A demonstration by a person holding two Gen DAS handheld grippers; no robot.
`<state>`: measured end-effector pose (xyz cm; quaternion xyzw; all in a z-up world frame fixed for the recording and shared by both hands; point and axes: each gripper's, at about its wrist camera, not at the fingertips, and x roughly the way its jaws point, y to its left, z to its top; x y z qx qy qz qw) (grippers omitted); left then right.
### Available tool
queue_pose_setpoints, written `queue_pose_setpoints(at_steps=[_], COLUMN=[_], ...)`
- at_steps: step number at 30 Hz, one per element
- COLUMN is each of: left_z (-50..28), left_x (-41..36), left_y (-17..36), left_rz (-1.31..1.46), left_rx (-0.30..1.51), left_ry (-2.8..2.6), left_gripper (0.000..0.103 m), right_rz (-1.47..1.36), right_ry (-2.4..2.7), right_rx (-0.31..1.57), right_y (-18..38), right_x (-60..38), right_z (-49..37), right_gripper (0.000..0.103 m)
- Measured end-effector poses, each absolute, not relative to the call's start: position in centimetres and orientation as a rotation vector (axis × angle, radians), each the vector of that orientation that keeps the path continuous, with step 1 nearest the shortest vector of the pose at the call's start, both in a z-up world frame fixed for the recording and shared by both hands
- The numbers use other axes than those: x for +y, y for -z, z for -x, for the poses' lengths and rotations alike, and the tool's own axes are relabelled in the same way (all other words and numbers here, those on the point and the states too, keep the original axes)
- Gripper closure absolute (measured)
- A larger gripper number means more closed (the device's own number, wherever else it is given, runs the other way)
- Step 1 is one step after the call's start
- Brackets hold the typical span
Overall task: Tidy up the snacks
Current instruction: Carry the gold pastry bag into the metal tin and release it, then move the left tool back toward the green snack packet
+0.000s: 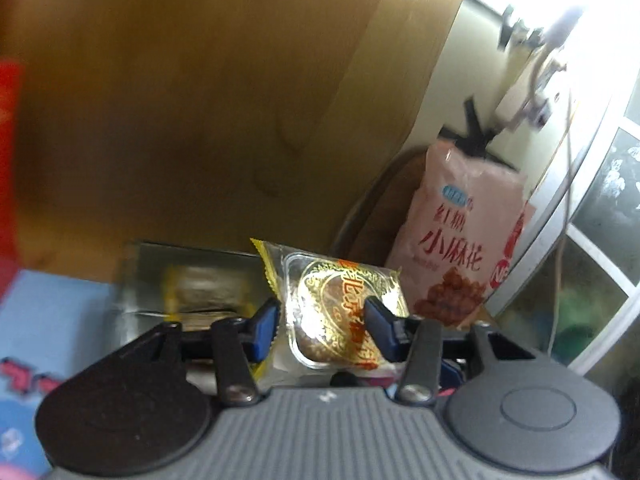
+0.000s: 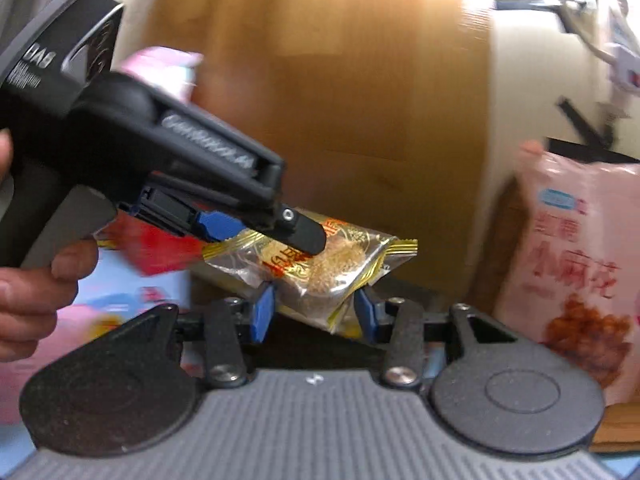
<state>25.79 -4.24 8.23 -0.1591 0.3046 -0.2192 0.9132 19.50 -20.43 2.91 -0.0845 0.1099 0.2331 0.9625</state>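
A gold-trimmed clear mooncake packet (image 1: 336, 312) sits between my left gripper's (image 1: 324, 320) blue fingers, which are shut on it. In the right wrist view the same packet (image 2: 320, 268) is held from the left by the left gripper (image 2: 276, 228). My right gripper (image 2: 314, 312) is open, its blue pads either side of the packet's lower end. A pink twisted-snack bag (image 1: 464, 236) stands upright at the right; it also shows in the right wrist view (image 2: 576, 264).
A wooden tabletop (image 1: 180, 120) fills the background. A clear box (image 1: 188, 284) with another wrapped cake lies just behind the left gripper. A blue packet (image 1: 44, 336) and a red packet (image 1: 8, 152) lie at the left. A woven basket rim (image 1: 360, 208) stands behind the pink bag.
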Motion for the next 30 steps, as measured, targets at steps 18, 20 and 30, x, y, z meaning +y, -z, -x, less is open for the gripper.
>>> queue_pose_setpoints(at_steps=[18, 20, 30], left_z=[-10.9, -9.2, -5.6], left_x=[-1.3, -1.6, -3.8], left_y=[-6.1, -4.6, 0.8], left_rz=[0.4, 0.424, 0.385], left_rx=[0.613, 0.657, 0.782], left_ry=[0.476, 0.508, 0.602], left_gripper=[0.039, 0.041, 0.068], right_rz=[-0.203, -0.232, -0.29], right_ry=[-0.584, -0.571, -0.672], right_rx=[0.451, 0.514, 0.669], right_y=[-2.4, -1.3, 0.5], right_x=[-28.4, -29.4, -27.8], right_z=[-13.5, -11.9, -5.6], right_gripper=[0.027, 0.032, 0.068])
